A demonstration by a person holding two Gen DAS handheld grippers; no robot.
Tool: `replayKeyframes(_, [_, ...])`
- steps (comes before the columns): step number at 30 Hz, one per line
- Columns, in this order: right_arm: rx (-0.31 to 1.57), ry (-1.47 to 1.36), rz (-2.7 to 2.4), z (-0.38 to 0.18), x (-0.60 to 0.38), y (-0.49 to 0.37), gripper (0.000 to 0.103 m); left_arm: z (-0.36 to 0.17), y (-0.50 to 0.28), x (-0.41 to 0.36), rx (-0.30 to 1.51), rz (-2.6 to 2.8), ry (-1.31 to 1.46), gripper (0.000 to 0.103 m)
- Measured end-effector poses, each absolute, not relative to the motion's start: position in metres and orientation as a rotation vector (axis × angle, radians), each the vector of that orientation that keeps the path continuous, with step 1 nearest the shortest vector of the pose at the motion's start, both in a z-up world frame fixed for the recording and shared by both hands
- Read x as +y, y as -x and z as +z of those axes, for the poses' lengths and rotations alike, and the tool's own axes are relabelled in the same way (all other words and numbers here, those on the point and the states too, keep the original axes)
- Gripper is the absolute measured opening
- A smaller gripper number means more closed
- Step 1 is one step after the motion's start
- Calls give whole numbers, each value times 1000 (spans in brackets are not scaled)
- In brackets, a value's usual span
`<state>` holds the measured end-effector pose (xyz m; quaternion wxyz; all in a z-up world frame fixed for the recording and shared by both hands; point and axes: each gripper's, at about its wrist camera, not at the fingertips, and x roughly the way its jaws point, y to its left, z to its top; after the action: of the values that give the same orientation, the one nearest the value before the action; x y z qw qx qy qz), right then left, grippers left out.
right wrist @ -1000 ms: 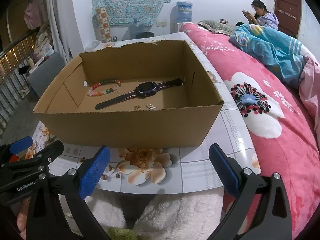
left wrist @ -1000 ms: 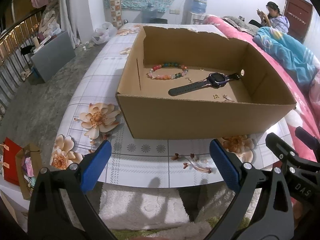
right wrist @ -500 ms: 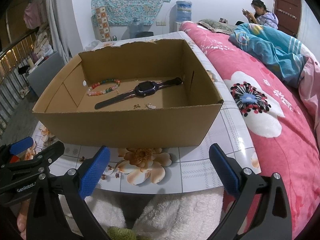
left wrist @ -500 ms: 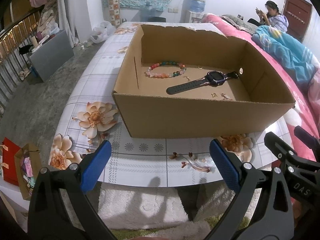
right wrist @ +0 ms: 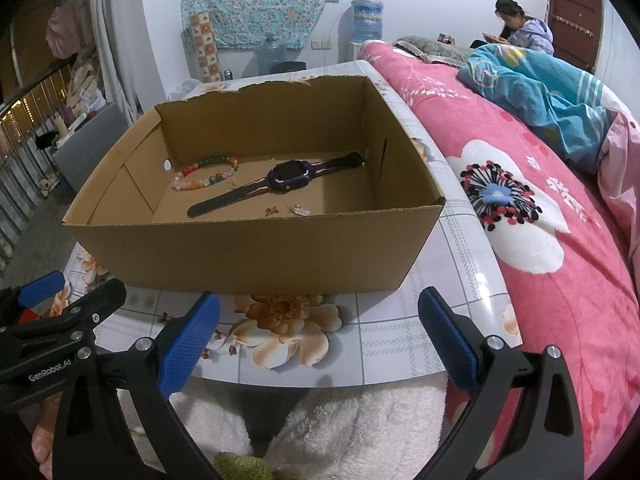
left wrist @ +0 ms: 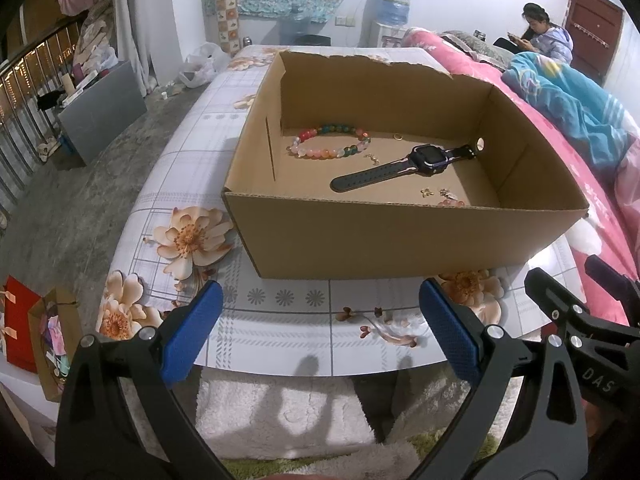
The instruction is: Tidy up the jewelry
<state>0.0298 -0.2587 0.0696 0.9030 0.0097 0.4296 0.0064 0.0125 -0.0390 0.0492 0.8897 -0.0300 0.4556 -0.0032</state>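
An open cardboard box (left wrist: 400,236) (right wrist: 256,248) stands on the flowered table. Inside lie a coloured bead bracelet (left wrist: 328,146) (right wrist: 206,178), a dark smartwatch (left wrist: 404,168) (right wrist: 276,184), a small gold ring (left wrist: 397,136) and a few small gold and silver earrings (left wrist: 440,194) (right wrist: 294,211) near the front wall. My left gripper (left wrist: 320,328) is open and empty, in front of the box at the table's near edge. My right gripper (right wrist: 318,332) is open and empty, also in front of the box.
The table (left wrist: 280,300) (right wrist: 384,336) has a flower-print cover. A pink bed (right wrist: 540,220) with a blue blanket lies to the right. A person (left wrist: 548,38) sits at the far right. Red gift bags (left wrist: 24,332) stand on the floor at the left.
Both grippers have stayed open and empty. The left view has shifted slightly, so the box sits a little lower and nearer in it. The right view is almost unchanged.
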Motion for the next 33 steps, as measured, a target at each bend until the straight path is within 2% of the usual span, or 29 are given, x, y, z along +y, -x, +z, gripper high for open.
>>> replayKeyframes(33, [894,-20,14,67,-260,-29,97,50,-13,-38,945,-7,64,95])
